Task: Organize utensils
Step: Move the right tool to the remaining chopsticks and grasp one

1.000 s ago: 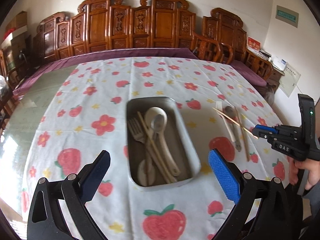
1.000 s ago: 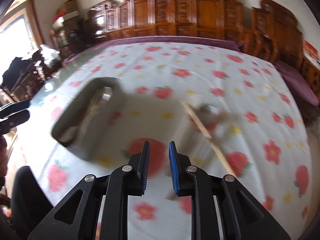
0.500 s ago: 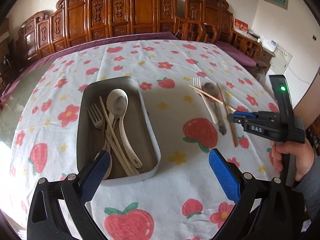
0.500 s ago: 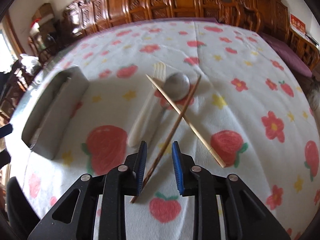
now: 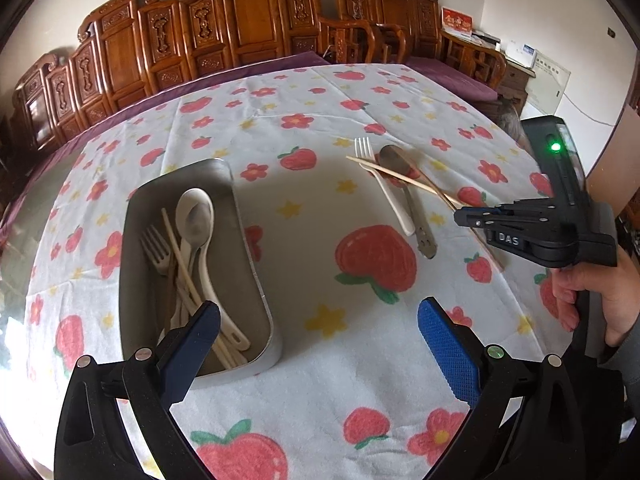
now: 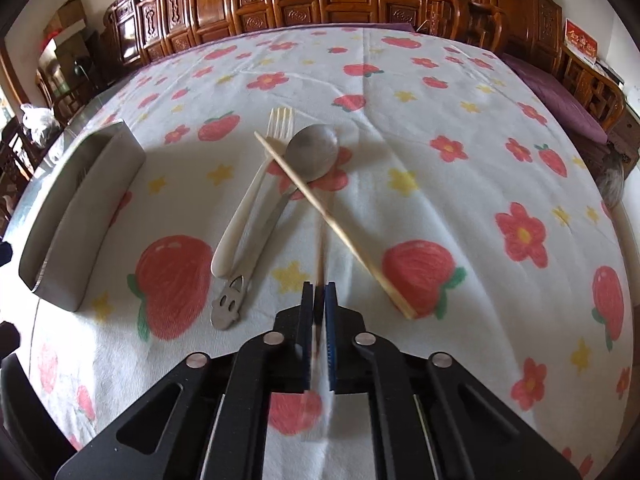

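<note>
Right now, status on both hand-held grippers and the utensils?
Right hand-held gripper shut on dark chopstick. Left hand-held gripper open, empty. Pale chopstick, fork, metal spoon loose beside tray.

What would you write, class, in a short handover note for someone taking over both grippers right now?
Right gripper: shut on the dark chopstick.
Left gripper: open, empty, by the metal tray.
Done: tray holds a white spoon, fork and chopsticks.
Left on the cloth: white fork, metal spoon, light chopstick; the held chopstick must go in the tray too.
</note>
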Motion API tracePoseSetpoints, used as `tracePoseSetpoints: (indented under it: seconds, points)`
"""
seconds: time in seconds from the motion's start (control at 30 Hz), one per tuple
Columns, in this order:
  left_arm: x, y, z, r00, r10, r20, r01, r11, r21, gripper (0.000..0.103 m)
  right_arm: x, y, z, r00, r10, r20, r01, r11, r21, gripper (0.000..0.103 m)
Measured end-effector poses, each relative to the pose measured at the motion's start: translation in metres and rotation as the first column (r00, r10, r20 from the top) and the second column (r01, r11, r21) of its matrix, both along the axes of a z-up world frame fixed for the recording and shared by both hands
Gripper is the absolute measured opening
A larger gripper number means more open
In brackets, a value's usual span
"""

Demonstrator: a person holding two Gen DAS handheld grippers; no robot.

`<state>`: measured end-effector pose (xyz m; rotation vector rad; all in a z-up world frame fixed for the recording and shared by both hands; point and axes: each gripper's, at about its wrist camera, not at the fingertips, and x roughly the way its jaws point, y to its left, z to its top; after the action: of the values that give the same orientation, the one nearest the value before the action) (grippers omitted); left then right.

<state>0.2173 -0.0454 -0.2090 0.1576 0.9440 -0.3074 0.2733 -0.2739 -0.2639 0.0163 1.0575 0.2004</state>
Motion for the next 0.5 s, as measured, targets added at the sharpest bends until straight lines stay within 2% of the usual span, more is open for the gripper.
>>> tracePoseSetpoints:
  seconds: [0.27,0.5]
  points:
    - [0.014,-0.039,-0.012,0.999,-0.045,-0.028,0.044,0.999,-0.018,0.095,-0.034,-0.041,0.039,0.997,0.016,0.079,-0.017,1.000,0.013,0.006]
    - [0.030,-0.084,-0.015,0.997,-0.069,-0.030,0.068,0.996,-0.059,0.095,-0.060,-0.088,0.055,0.993,-0.015,0.117,0.012,0.999,0.032,0.006]
